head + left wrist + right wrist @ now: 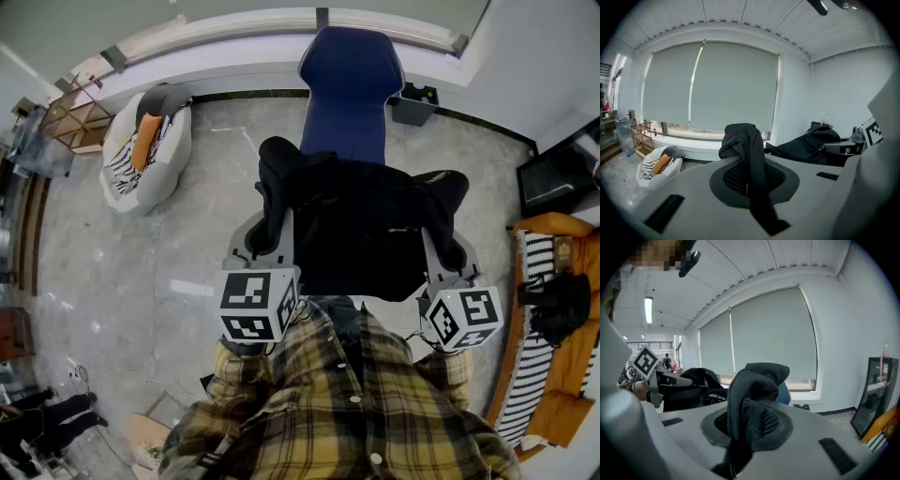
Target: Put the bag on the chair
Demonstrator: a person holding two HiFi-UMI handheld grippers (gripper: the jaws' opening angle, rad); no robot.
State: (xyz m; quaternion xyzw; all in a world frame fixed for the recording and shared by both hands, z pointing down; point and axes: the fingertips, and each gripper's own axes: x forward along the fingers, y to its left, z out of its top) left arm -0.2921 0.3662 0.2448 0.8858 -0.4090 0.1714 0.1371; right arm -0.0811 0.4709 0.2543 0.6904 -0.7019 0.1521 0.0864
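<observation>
A black bag (366, 230) hangs between my two grippers, just in front of the blue chair (349, 89), and its far edge overlaps the seat in the head view. My left gripper (265, 246) is shut on the bag's left strap (746, 154), which folds up out of the jaws. My right gripper (448, 258) is shut on the bag's right strap (752, 390), bunched between its pads. In the left gripper view the rest of the bag (811, 145) sags to the right. Whether the bag rests on the seat I cannot tell.
A white beanbag (141, 155) with striped and orange cushions sits at the far left, beside a wooden shelf (75, 117). An orange sofa (553, 347) with a black item (561, 305) stands at the right, with a dark screen (555, 176) beyond it. A small dark box (412, 103) stands by the wall.
</observation>
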